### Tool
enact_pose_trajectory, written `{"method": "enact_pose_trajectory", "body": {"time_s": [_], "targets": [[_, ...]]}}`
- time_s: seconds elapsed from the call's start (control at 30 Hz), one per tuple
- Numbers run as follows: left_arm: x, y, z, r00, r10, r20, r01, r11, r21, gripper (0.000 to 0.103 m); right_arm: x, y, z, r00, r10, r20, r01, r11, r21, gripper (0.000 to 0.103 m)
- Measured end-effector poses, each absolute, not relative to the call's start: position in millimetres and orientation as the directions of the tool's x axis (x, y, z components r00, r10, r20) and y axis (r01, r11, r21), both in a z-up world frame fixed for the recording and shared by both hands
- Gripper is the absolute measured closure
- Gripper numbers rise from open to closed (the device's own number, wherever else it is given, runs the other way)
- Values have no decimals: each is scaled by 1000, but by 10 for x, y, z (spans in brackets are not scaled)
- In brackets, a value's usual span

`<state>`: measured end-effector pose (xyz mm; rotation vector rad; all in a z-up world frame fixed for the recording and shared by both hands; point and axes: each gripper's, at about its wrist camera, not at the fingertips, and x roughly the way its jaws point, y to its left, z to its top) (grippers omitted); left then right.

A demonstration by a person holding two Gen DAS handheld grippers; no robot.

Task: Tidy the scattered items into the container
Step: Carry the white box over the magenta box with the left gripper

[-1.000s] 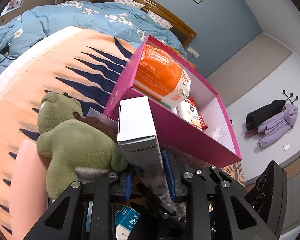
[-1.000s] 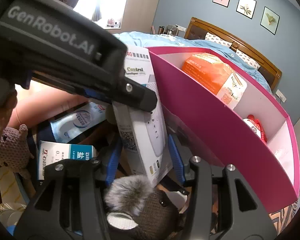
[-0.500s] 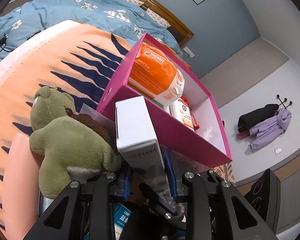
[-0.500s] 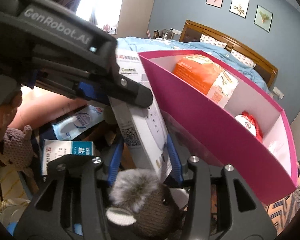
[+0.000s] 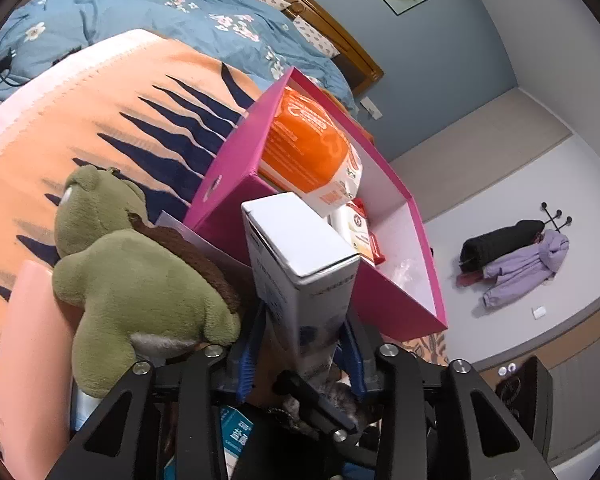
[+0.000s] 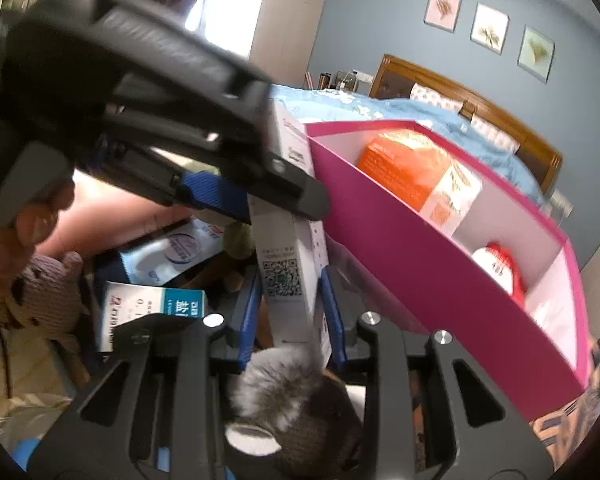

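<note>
Your left gripper [image 5: 302, 354] jaws have just been opening around the white carton [image 5: 300, 264] as your right gripper [image 6: 290, 316] jaws close onto its lower end, a handover leaving it upright just short of the pink box [image 6: 420, 248].

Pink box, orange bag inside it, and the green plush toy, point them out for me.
pink box [image 5: 396, 300]: left wrist view, outer side wall.
orange bag [image 5: 304, 148]: left wrist view, middle of its orange face.
green plush toy [image 5: 140, 280]: left wrist view, middle of its body.
</note>
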<state>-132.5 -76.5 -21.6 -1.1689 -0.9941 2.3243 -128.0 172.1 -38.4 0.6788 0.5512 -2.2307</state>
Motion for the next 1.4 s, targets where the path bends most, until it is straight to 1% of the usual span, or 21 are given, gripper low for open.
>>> {"method": "enact_pose_trajectory", "body": {"time_s": [0.1, 0.17, 0.2, 0.23, 0.33, 0.4, 0.47, 0.5, 0.53, 0.67, 1.13, 1.4], "targets": [[-1341, -729, -197, -592, 583, -557, -8, -695, -719, 60, -1406, 1865, -347, -552, -555, -622, 750, -656, -80, 71], [-1357, -708, -195, -589, 581, -562, -8, -699, -715, 60, -1476, 1932, -348, -537, -566, -625, 746, -665, -39, 70], [-1367, -699, -197, -588, 579, -565, -7, -702, -712, 59, -1497, 1950, -351, -528, -569, -630, 746, -666, -23, 68], [-1375, -689, -198, -588, 576, -568, -6, -705, -709, 59, -1512, 1947, -346, -530, -566, -631, 742, -671, -22, 62], [-1382, -671, -219, -589, 559, -583, 4, -720, -694, 60, -1422, 1877, -402, -544, -545, -638, 737, -673, -53, 58], [-1384, -676, -240, -589, 552, -590, 14, -723, -691, 61, -1220, 1866, -452, -560, -528, -639, 741, -664, -100, 58], [-1380, -683, -250, -590, 552, -589, 16, -722, -692, 61, -1135, 1832, -477, -572, -518, -636, 745, -653, -139, 61], [-1375, -682, -252, -591, 551, -589, 17, -722, -692, 61, -1111, 1822, -485, -575, -515, -636, 747, -647, -152, 67], [-1375, -679, -243, -592, 550, -589, 17, -722, -692, 61, -1131, 1830, -483, -572, -517, -637, 750, -644, -151, 70], [-1387, -663, -173, -596, 553, -582, 19, -715, -699, 61, -1094, 1841, -449, -589, -505, -631, 744, -643, -181, 72], [-1185, -662, 120, -628, 588, -510, -82, -702, -708, 61, -752, 1943, -227, -675, -493, -549, 720, -604, -342, 72], [-1175, -556, 450, -624, 638, -451, -182, -680, -711, 61, -548, 2091, 100, -721, -487, -492, 688, -586, -429, 73]]}}
